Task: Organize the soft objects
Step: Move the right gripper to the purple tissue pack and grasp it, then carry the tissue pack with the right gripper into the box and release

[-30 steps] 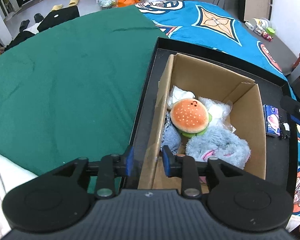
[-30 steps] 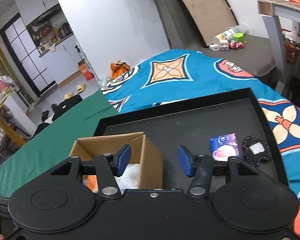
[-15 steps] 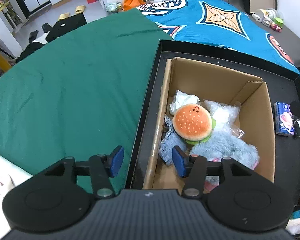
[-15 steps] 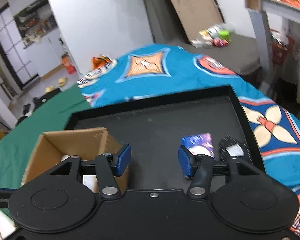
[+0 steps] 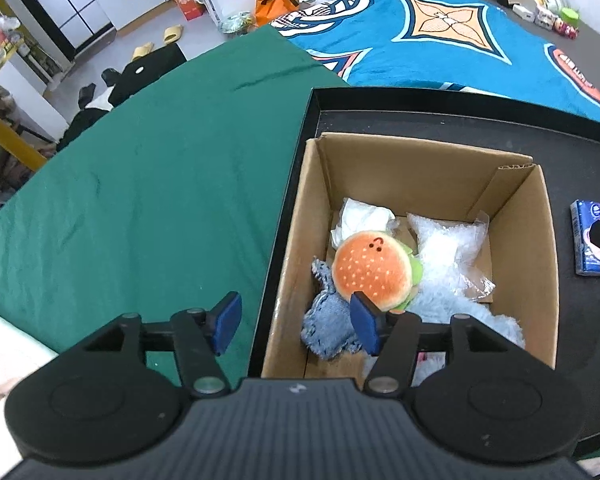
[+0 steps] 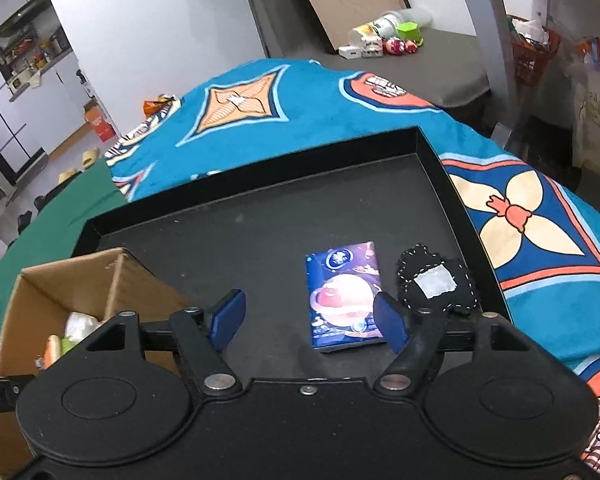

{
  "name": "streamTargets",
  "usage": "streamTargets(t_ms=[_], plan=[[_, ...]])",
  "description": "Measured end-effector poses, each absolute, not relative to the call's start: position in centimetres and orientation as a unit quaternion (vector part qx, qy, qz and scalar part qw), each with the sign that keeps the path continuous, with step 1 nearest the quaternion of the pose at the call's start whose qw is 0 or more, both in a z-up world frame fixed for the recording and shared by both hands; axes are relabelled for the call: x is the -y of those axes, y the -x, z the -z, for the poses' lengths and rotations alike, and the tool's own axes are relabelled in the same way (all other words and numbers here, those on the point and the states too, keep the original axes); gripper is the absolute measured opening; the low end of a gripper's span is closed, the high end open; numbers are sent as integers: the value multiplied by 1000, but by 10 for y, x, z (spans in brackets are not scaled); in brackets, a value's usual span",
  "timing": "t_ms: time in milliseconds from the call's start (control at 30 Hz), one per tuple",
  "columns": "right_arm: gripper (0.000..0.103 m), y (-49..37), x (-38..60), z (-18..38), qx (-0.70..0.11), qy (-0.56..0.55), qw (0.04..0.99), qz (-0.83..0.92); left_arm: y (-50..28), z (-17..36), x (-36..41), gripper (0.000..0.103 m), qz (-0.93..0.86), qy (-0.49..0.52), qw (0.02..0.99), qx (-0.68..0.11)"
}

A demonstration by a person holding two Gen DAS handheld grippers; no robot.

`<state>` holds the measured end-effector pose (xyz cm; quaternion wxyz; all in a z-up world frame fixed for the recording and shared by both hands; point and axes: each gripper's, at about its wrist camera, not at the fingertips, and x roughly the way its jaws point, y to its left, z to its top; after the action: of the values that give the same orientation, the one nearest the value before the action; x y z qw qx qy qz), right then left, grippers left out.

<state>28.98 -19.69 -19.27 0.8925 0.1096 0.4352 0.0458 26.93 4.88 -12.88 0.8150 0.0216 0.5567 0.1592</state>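
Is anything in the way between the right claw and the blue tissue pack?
Nothing visible. The right claw is open, and the tissue pack lies on the bare black tray ahead.

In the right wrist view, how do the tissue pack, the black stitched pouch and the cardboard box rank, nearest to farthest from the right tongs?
From the right tongs:
1. Tissue pack, just ahead, slightly right.
2. Black stitched pouch, right of the pack.
3. Cardboard box, far left on the black tray.
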Motion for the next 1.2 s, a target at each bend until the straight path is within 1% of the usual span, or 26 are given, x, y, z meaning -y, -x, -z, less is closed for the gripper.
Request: streamTargets(t_ms=[233,467,567,633,833,1200], plan=[[71,-301,202,209,-453,-106,885,-28,-280,137,-34,64,-163,-53,805,-568],[70,-307,198,218,-454,-90,886,-32,-286,144,-29,65,-170,-74,797,-575],[63,-308,197,221,-459,-79,884,-33,-287,145,-28,65,-171,-76,796,-576],[50,-308,195,224,-463,-68,883,-35,-288,144,-28,65,-171,-78,796,-575],[48,-305,200,220,-463,-84,882,-39,-286,144,-30,65,-172,-77,798,-573],[48,-292,203,189,-422,-93,901,-39,-268,133,-43,65,-173,-53,806,-563]])
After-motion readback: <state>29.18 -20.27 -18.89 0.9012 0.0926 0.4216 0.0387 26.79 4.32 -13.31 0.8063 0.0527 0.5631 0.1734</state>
